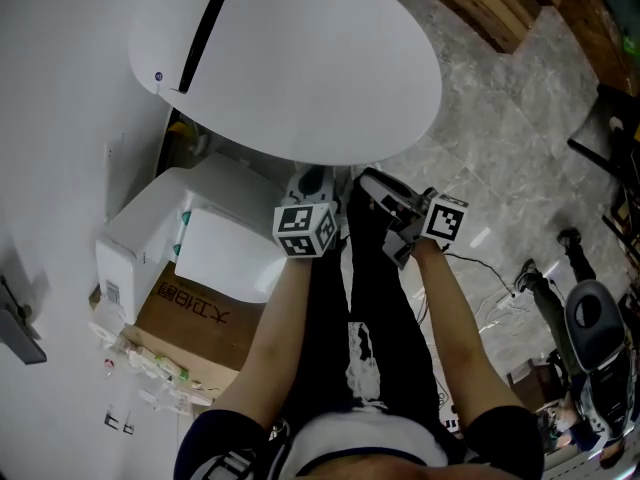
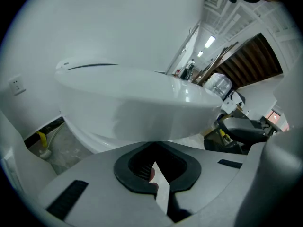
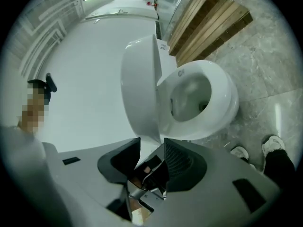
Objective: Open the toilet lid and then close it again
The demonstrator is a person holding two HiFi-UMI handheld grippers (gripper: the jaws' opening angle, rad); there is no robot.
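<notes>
Presently, the white oval plastic toilet lid (image 1: pixel 300 68) is seen lifted off the white ceramic toilet bowl (image 3: pixel 208 98) and is held roughly upright in the right gripper view, so that the bowl's hollow is exposed. In the head view the lid's broad outer face is shown from above, just ahead of both grippers. The right gripper (image 3: pixel 152 143) is set at the lid's free edge: its dark jaws are spread, and the thin rim of the lid (image 3: pixel 139 89) is seen running down into the gap between them, though no firm pressing of the pads on it can be made out. The left gripper (image 2: pixel 154 148) is held with its jaws pressed together and nothing between them, its tips placed just below the lid's rim (image 2: pixel 132 108); whether they touch it cannot be told. In the head view the left gripper (image 1: pixel 313 183) and the right gripper (image 1: pixel 372 181) are seen side by side under the lid's near edge. Grey marbled floor tiles (image 1: pixel 500 138) are spread around the toilet, brown wooden slats (image 1: pixel 490 3) are laid beyond it, and a brown cardboard box (image 1: pixel 190 333) is placed by the white wall (image 1: pixel 60 88).
</notes>
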